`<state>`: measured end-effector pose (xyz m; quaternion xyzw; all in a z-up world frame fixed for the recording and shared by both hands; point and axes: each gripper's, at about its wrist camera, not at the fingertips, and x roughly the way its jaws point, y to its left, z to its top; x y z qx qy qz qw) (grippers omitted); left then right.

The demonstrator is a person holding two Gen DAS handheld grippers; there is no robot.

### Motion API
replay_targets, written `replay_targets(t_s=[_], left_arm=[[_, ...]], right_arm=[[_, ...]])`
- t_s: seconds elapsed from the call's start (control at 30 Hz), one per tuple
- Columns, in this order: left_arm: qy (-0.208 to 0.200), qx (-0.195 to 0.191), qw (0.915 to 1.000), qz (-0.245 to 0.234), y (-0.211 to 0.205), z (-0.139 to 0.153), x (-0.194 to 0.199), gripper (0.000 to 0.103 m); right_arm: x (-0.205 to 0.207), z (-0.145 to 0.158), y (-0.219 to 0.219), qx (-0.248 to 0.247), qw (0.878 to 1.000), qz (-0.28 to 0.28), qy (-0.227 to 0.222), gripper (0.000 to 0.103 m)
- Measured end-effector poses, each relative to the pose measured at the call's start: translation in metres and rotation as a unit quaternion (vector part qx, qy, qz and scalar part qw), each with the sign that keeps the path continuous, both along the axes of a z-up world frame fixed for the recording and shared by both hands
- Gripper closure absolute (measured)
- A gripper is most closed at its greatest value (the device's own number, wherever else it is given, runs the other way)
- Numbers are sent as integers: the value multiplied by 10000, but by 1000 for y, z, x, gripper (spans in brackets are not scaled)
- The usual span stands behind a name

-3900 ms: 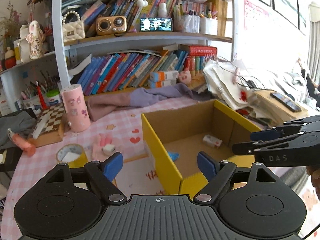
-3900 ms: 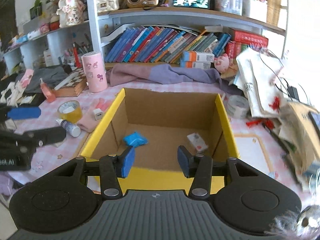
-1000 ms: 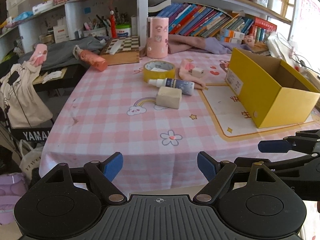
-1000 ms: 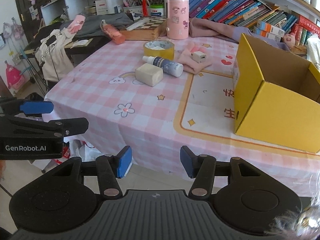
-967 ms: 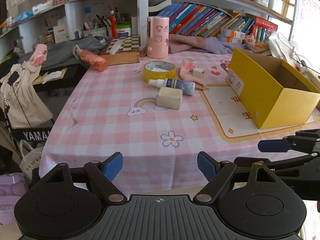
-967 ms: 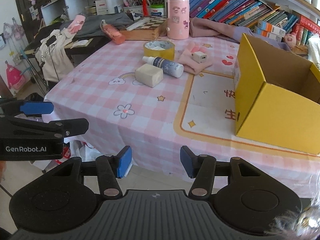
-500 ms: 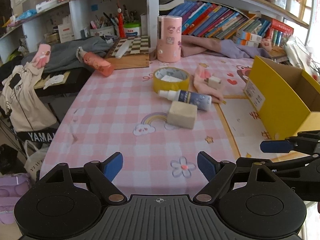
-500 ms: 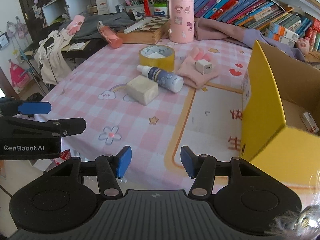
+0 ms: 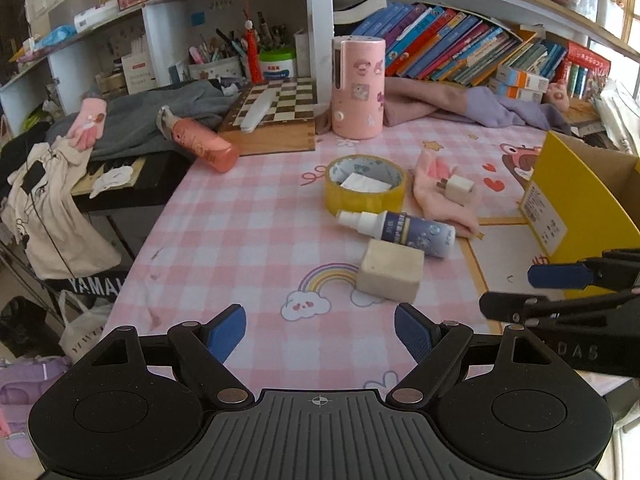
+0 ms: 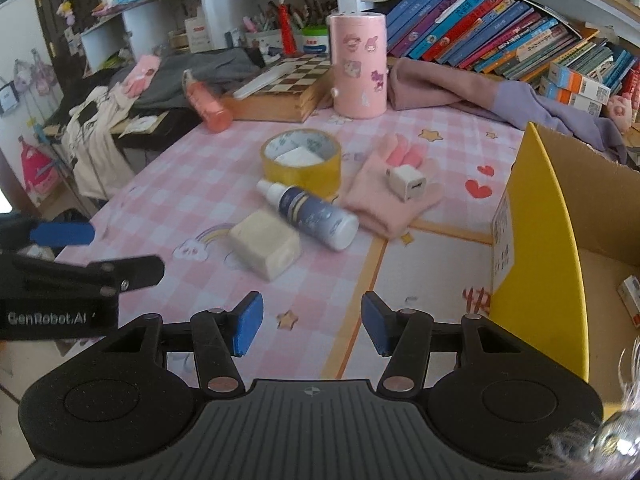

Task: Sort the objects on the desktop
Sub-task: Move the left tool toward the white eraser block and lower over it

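1. We hold the left gripper (image 9: 320, 330) low over the near edge of the table (image 9: 248, 232); its two blue pads stand wide apart and there is nothing between them.
2. We hold the right gripper (image 10: 310, 322) the same way: jaws spread, empty, above the pink checked cloth.
3. In the left wrist view the right gripper comes in at 3 o'clock; in the right wrist view the left gripper shows at 9 o'clock.
4. The beige block (image 9: 390, 270) lies on the cloth at about 1 o'clock from the left gripper, beside the printed rainbow.
5. The small spray bottle (image 9: 398, 228) lies on its side just behind the block, with its white cap toward 9 o'clock; we cannot tell whether the two touch.
6. The yellow tape roll (image 9: 366, 190) sits flat behind the bottle, and a white piece rests inside its ring.
7. The pink glove (image 10: 394, 196) lies at 3 o'clock from the tape, and the white charger plug (image 10: 408, 182) rests on top of it.
8. The yellow box (image 10: 544, 248) stands open at 3 o'clock in both views; a small white packet (image 10: 632, 300) lies on its floor.
9. Farther back, at 12 o'clock, the pink cylinder (image 9: 358, 88) stands upright beside the chessboard (image 9: 276, 110), and the orange bottle (image 9: 200, 146) lies on its side at 11 o'clock.
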<state>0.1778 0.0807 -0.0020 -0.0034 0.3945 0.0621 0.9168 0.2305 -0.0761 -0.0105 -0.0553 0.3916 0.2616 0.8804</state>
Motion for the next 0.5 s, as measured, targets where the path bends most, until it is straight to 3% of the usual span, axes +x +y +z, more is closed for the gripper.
replay_targets(t_s=[0.5], left_arm=[[201,-166,9970,-723,-23,-34,53,19]], right_arm=[[50,9,1,107,9998,-143,-54,51]])
